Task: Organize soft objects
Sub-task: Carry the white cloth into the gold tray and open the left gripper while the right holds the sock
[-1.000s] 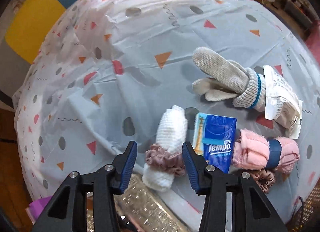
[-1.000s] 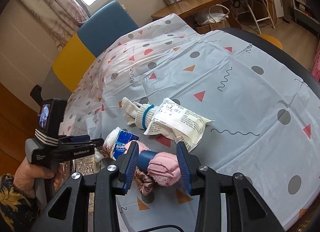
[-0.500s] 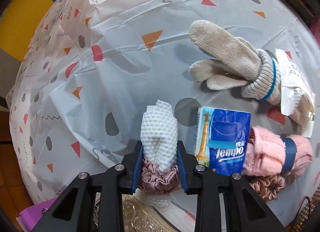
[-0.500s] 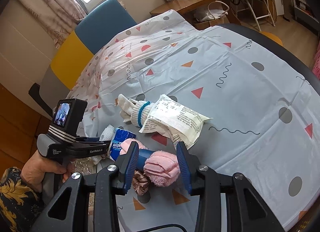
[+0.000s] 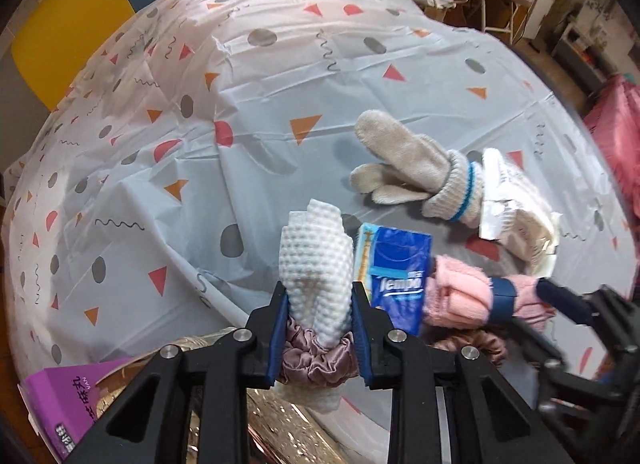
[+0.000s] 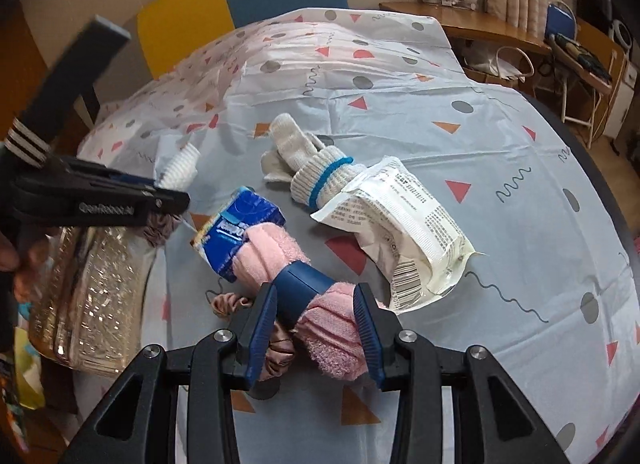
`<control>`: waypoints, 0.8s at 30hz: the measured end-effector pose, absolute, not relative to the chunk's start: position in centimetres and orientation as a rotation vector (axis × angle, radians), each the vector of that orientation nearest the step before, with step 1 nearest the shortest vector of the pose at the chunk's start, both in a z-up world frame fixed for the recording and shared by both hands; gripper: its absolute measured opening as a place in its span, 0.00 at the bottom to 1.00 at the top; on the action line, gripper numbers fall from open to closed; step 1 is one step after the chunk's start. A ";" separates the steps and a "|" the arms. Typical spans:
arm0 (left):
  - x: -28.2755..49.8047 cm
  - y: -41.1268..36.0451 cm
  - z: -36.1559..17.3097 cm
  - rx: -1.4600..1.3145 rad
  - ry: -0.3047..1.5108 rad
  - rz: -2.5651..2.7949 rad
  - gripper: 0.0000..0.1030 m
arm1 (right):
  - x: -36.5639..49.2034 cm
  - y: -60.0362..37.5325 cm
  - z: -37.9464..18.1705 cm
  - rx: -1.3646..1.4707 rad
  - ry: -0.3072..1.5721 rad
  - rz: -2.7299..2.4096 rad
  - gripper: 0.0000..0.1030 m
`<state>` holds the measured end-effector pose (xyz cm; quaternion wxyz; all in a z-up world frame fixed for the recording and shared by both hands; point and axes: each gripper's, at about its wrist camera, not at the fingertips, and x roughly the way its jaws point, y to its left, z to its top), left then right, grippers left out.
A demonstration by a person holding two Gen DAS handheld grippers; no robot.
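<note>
The left tool (image 5: 318,312) clenches the white roll (image 5: 316,260), whose long axis points straight ahead; the right tool (image 6: 316,328) straddles the pink roll (image 6: 320,304), unclosed.

table (image 6: 600,191) under a pale cloth (image 6: 400,75) with triangles, dots, squiggles. on it: knit glove (image 6: 308,159), white packet (image 6: 404,219) touching its cuff, blue tissue pack (image 6: 236,232), pink roll (image 6: 296,276) against the pack, scrunchie (image 6: 230,302), clear tray (image 6: 92,296) at the near-left edge.

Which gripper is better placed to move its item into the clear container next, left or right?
Left. The left gripper is shut on the white towel roll, right above the clear container. The right gripper only straddles the pink roll, farther off.
</note>
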<state>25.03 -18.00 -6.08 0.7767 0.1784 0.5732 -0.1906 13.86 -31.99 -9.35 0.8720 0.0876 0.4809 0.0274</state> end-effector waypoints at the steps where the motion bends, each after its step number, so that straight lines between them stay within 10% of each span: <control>1: 24.9 -18.0 -5.6 0.364 1.238 -0.426 0.28 | 14.0 -31.8 -9.8 0.156 1.017 0.051 0.39; 24: 23.0 9.4 9.1 -0.142 0.875 -0.039 0.29 | 15.6 -31.5 -11.4 0.115 0.973 0.049 0.40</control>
